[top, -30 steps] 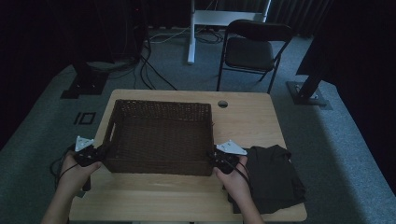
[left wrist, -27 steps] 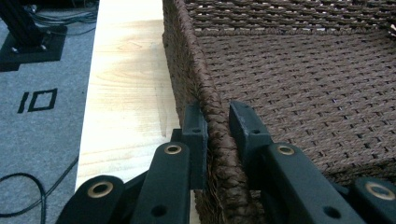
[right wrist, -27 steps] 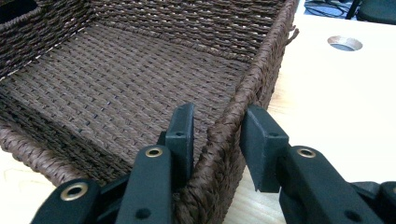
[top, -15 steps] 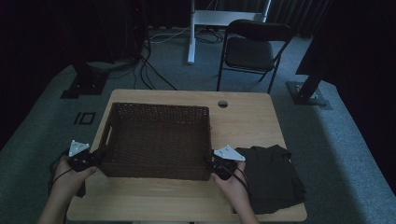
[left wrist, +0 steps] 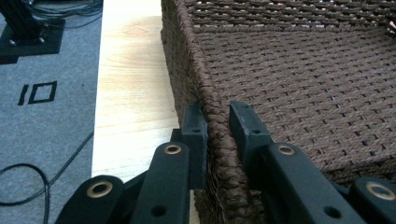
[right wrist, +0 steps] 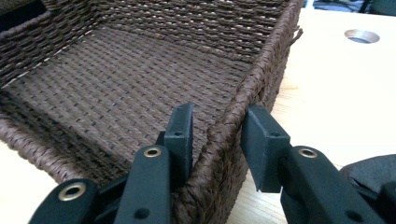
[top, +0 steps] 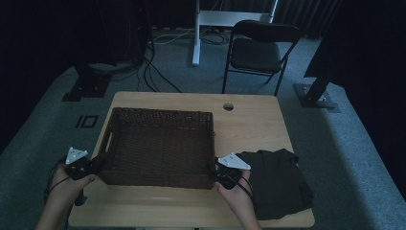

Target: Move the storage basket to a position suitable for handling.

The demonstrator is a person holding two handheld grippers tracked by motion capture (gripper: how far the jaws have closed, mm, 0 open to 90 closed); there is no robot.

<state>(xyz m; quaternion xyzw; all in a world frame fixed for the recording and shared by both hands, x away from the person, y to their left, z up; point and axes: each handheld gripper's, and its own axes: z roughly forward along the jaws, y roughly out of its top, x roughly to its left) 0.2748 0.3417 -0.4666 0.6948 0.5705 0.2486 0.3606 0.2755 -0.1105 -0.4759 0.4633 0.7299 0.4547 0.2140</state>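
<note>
Since a second ago you are dragging the wicker basket (top: pixel 158 146) toward your table edge — left gripper (left wrist: pixel 215 123) clamping its left rim, right gripper (right wrist: pixel 215 130) straddling the right rim, one pad loosening; dark folded cloth (top: pixel 277 182) lying beside.

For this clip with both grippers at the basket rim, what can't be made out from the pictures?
- Whether the right gripper presses the wicker basket rim: in the right gripper view the outer pad stands off the weave.
- Near basket corners: high view, covered by the grippers and hands; cut off by the bottom edge in both gripper views.
- What the dark folded cloth is: high view, too dim.
- Left gripper body: left gripper view, cut by the bottom edge.
</note>
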